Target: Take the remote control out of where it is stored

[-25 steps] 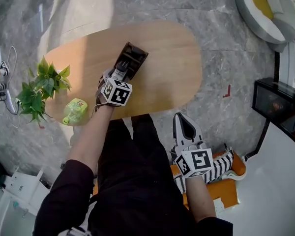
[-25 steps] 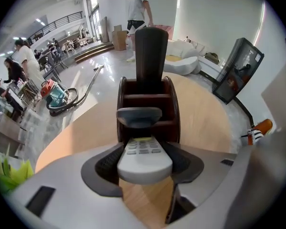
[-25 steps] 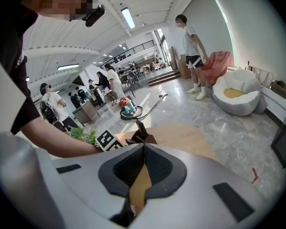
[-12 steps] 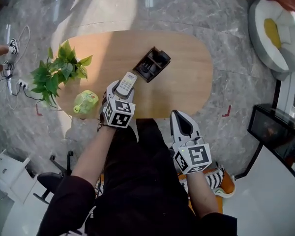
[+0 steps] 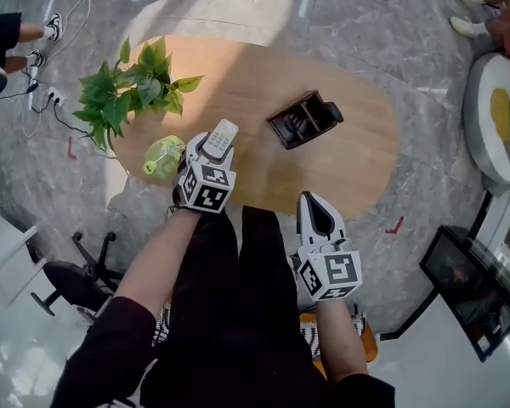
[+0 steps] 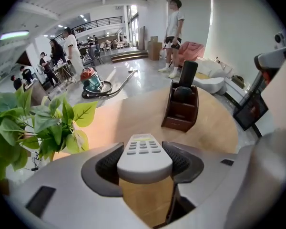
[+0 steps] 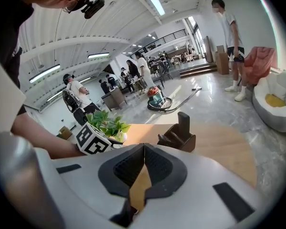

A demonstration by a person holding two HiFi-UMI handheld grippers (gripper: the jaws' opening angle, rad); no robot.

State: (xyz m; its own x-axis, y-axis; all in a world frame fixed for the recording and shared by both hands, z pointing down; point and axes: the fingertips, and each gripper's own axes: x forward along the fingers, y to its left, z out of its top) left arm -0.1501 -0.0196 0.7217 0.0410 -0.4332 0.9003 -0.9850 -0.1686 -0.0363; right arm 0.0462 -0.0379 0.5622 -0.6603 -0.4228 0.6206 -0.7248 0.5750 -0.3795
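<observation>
Remote control (image 6: 144, 155) in left tool (image 5: 206, 150); dark holder (image 5: 304, 119) apart

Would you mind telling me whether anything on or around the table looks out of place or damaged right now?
Nothing stands out. The holder stands upright on the table with a dark remote in it, nothing is spilled, and the white remote control sits squarely between the fingers of the left gripper.
</observation>
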